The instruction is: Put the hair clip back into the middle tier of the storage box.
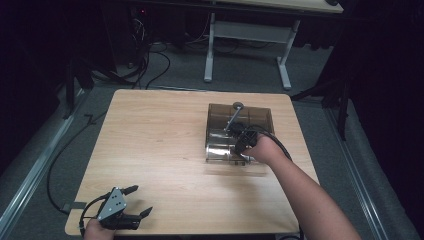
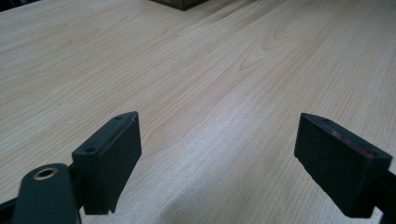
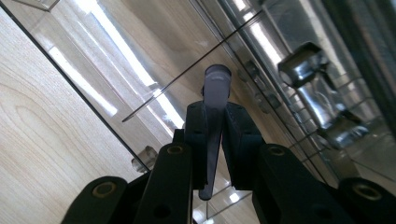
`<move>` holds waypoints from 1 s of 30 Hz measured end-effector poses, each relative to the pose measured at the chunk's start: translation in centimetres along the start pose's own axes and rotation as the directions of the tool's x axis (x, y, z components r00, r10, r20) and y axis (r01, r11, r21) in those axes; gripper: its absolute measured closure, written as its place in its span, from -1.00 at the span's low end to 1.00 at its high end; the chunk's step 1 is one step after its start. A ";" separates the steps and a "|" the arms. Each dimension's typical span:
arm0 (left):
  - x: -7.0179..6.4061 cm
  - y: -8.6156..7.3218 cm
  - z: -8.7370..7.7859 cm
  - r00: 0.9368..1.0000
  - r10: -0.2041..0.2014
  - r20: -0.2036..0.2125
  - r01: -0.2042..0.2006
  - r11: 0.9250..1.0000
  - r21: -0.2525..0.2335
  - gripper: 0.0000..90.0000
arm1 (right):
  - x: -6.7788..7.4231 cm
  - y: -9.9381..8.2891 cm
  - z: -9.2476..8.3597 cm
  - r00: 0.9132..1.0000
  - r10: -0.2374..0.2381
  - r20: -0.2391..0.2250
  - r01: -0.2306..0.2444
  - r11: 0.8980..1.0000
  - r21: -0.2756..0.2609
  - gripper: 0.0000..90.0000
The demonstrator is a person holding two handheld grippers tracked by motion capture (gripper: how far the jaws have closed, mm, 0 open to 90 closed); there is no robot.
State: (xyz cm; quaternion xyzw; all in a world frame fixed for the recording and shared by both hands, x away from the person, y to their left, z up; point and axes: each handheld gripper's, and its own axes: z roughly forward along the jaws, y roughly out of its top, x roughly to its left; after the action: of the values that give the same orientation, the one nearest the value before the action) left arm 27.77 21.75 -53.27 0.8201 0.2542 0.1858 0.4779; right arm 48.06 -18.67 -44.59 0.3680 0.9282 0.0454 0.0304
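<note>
A smoked clear plastic box (image 1: 240, 131) stands on the right half of the wooden table (image 1: 160, 140). A metal rod with a round disc end (image 1: 234, 114) leans inside it. My right gripper (image 1: 246, 141) reaches into the box's near side. In the right gripper view, my right gripper (image 3: 215, 114) is shut on a thin, pale translucent tab (image 3: 216, 84) that sticks up past the fingertips, with clear panels (image 3: 140, 70) behind it. My left gripper (image 1: 142, 200) rests at the table's near left corner, open, with bare wood between the jaws of my left gripper (image 2: 217, 154).
Shiny metal parts (image 3: 317, 88) lie inside the box to the right of the held tab. A corner of the box (image 2: 182, 3) shows far ahead of the left gripper. Beyond the table are a white desk frame (image 1: 247, 35) and cables (image 1: 145, 60) on the floor.
</note>
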 end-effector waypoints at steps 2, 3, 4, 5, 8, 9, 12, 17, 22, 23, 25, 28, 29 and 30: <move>0.0 0.0 0.0 1.000 0.000 -0.001 0.000 1.000 -0.001 -0.67 | 0.1 0.0 0.1 1.000 0.006 -0.003 -0.006 1.000 0.001 0.79; 0.0 0.0 0.0 1.000 0.000 -0.001 0.000 1.000 -0.001 -0.67 | 0.1 0.1 0.2 1.000 0.001 -0.002 -0.001 1.000 0.000 0.79; 0.0 0.0 0.0 1.000 0.000 -0.001 0.000 1.000 -0.002 -0.67 | 0.1 0.1 0.3 1.000 0.002 -0.003 -0.002 1.000 -0.001 0.78; 0.0 0.0 0.0 1.000 0.000 -0.002 0.000 1.000 -0.002 -0.67 | 0.1 0.1 0.4 1.000 0.007 0.000 -0.007 1.000 0.003 0.78; 0.0 0.0 0.0 1.000 0.000 -0.001 0.000 1.000 -0.003 -0.66 | 0.1 0.2 0.5 1.000 0.000 0.004 0.000 1.000 0.005 0.76; 0.0 0.0 0.0 1.000 -0.001 -0.003 0.001 1.000 -0.007 -0.67 | 0.1 0.2 0.5 1.000 0.005 0.003 -0.005 1.000 0.004 0.73; 0.0 0.0 0.0 1.000 -0.001 -0.002 0.001 1.000 -0.007 -0.67 | 0.3 0.2 0.4 0.999 0.044 -0.009 -0.044 0.999 0.010 0.71; 0.0 0.0 0.0 1.000 -0.001 -0.001 0.001 1.000 -0.005 -0.66 | 0.3 0.1 0.0 0.999 0.047 -0.002 -0.047 0.999 0.000 0.71; 0.0 0.0 0.0 1.000 -0.005 0.000 0.005 1.000 0.000 -0.67 | 0.4 -0.2 -0.7 0.999 0.052 -0.008 -0.052 0.999 -0.016 0.71; 0.0 0.0 0.0 1.000 -0.004 0.001 0.004 1.000 -0.001 -0.67 | 0.4 -0.3 -0.8 0.998 0.056 -0.009 -0.056 0.998 -0.017 0.71; 0.0 0.0 0.0 1.000 -0.004 0.003 0.004 1.000 0.000 -0.67 | 0.4 -0.5 -1.1 0.998 0.057 -0.007 -0.057 0.998 -0.018 0.71; 0.0 0.0 0.0 1.000 -0.003 0.003 0.003 1.000 0.001 -0.66 | 0.4 -0.8 -1.5 0.999 0.044 -0.008 -0.044 0.999 -0.026 0.72; 0.0 0.0 0.0 1.000 -0.003 0.004 0.003 1.000 0.001 -0.67 | 0.4 -0.9 -1.6 0.999 0.041 -0.012 -0.041 0.999 -0.029 0.73; 0.0 0.0 0.0 1.000 -0.004 0.005 0.004 1.000 0.000 -0.67 | 0.6 -1.1 -1.8 0.998 0.060 -0.016 -0.061 0.998 -0.028 0.74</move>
State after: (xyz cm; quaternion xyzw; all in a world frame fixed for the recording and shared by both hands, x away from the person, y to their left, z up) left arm 27.78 21.79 -53.27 0.8200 0.2547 0.1828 0.4788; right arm 46.66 -19.18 -42.93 0.3950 0.9161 0.0624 0.0273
